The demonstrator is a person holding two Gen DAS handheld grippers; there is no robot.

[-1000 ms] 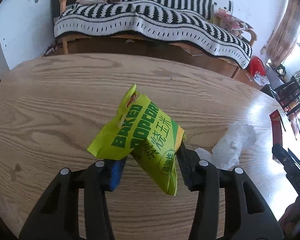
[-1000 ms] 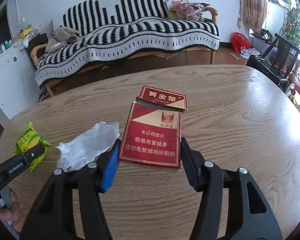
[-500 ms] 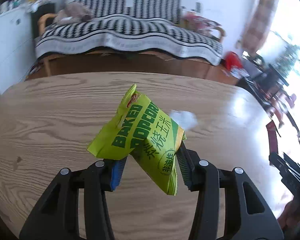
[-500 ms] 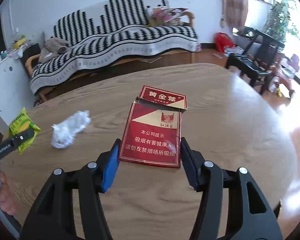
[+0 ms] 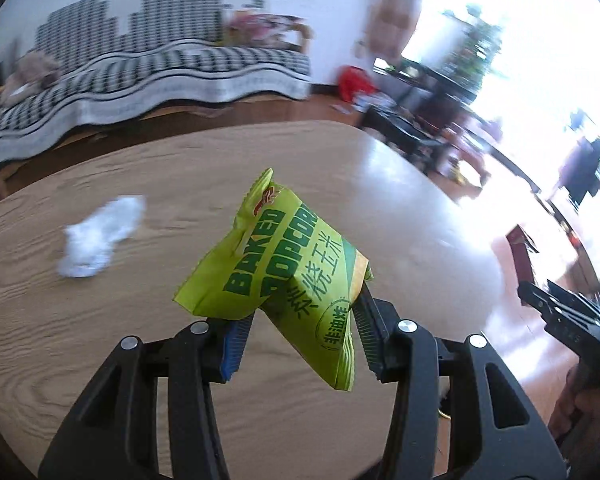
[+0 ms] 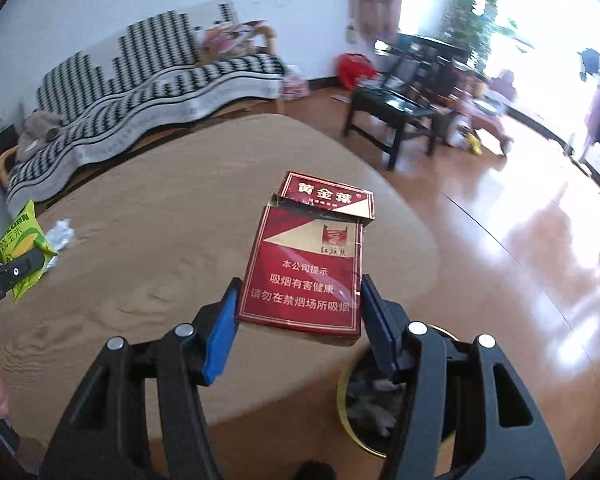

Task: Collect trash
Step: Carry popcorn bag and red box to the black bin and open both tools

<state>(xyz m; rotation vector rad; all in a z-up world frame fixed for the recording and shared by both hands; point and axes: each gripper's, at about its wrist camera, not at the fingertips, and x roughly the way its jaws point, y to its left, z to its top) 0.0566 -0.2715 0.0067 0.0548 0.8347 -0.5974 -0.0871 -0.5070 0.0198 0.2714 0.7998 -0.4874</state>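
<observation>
A crumpled white tissue lies on the wooden bench well to the left of the left gripper; a second ago it sat to the right of those fingers, so the view has swung rightward across the room. The left gripper's fingers remain clamped on the lower part of a green popcorn bag, held tilted above the bench, its grip and pose unchanged from the earlier frames. At the far right of the left wrist view, the edge of the red cigarette pack and the other gripper's dark body show.

In the right wrist view, the popcorn bag and tissue appear far to the left of the right gripper, smaller and farther off than a second ago. The right gripper's fingers stay closed on the sides of the red cigarette pack, its lid flipped open at the far end. The pack now hangs past the bench's rounded edge, where earlier it was over the middle. Below the right finger, a gold-rimmed bin holding crumpled scraps has come into sight on the floor.
</observation>
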